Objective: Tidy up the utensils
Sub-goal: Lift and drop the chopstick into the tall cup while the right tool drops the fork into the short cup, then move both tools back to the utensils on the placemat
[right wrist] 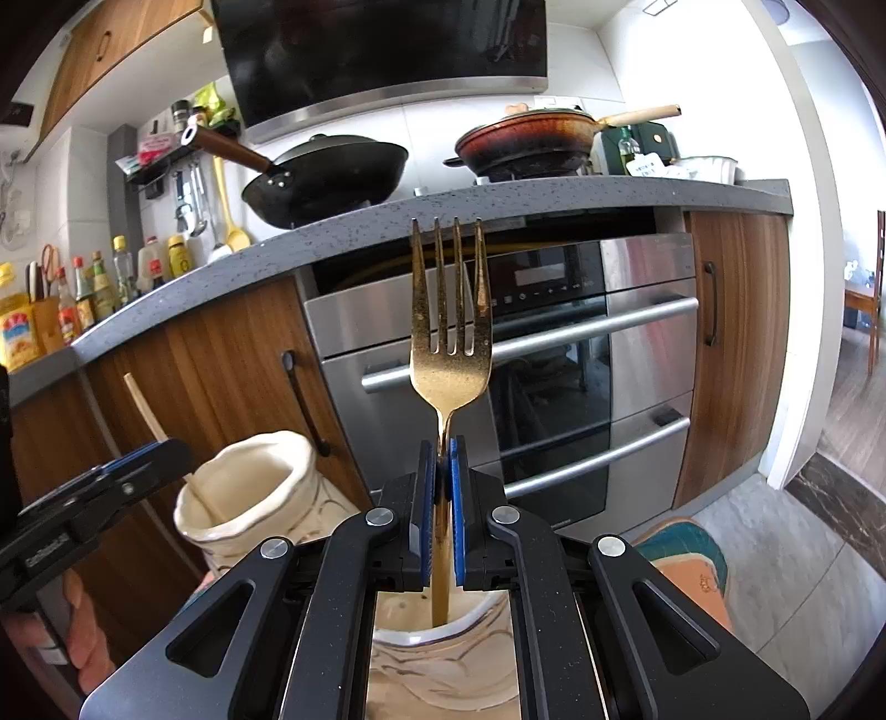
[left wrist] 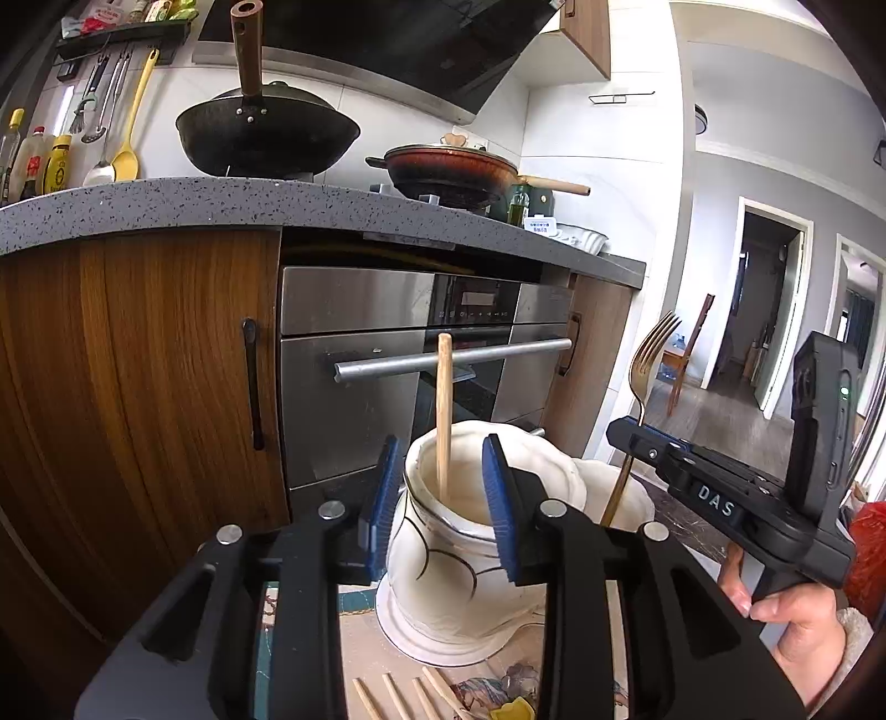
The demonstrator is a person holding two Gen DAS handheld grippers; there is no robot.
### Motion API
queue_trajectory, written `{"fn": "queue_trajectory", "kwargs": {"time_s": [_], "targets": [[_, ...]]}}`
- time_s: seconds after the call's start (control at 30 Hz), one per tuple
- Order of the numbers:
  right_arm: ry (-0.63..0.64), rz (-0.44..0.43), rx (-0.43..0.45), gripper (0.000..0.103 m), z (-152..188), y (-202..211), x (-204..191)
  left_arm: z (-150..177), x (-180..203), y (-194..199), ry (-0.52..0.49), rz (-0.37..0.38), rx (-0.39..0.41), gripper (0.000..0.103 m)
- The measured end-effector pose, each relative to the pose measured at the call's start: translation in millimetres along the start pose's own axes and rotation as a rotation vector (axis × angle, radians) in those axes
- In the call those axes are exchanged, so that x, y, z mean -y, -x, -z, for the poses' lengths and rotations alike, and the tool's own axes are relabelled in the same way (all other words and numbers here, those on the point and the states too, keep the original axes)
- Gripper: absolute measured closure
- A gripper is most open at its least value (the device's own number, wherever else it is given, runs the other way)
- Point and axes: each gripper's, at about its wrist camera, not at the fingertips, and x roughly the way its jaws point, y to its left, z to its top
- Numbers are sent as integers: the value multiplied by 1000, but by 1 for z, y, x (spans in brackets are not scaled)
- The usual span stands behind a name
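In front of the steel oven point(left wrist: 421, 354), the left gripper point(left wrist: 443, 498) stands released, its blue pads apart on either side of the mouth of a white vase point(left wrist: 443, 570), where one wooden chopstick point(left wrist: 443, 410) stands upright, touching neither pad. At about three o'clock from that vase, the right gripper point(right wrist: 441, 498) is clenched on the neck of a gold fork point(right wrist: 449, 310), tines up, its handle reaching down into a second white holder point(right wrist: 443, 653). More chopsticks point(left wrist: 410, 695) lie at six o'clock.

This is a home kitchen. A speckled grey desk point(left wrist: 166, 205) carries a black wok point(left wrist: 266, 133) and a red pan point(left wrist: 448, 166), with a steel built-in oven point(right wrist: 554, 354) beneath, sauce bottles point(right wrist: 83, 293), and probably a range hood point(right wrist: 382, 50) above.
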Motion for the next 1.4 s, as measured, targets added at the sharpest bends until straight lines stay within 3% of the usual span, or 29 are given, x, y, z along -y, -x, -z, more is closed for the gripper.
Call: {"fn": "queue_trajectory", "kwargs": {"time_s": [0.33,0.63,0.8,0.87,0.93,1.03,1.1,1.23,1.4], "targets": [[-54,62,-1,94,-1,-1,13,5,-7,13,-8,-23,9,56],[-81,60,-10,92,0,-1,18,18,-20,25,12,-47,-10,55],[-39,87,-9,74,2,12,12,31,-26,31,6,-74,-37,50],[-44,87,-17,60,6,23,11,38,-28,33,11,-79,-59,49],[-41,90,-26,55,10,33,10,47,-30,36,10,-94,-83,40],[-32,92,-34,33,18,48,5,62,-31,38,10,-117,-137,29],[-25,85,-35,25,25,57,1,72,-30,39,4,-140,-174,21],[11,92,-56,8,48,75,-9,89,-27,40,-18,-170,-230,13],[77,115,-132,6,80,85,-21,101,-24,44,-42,-178,-268,9]]}}
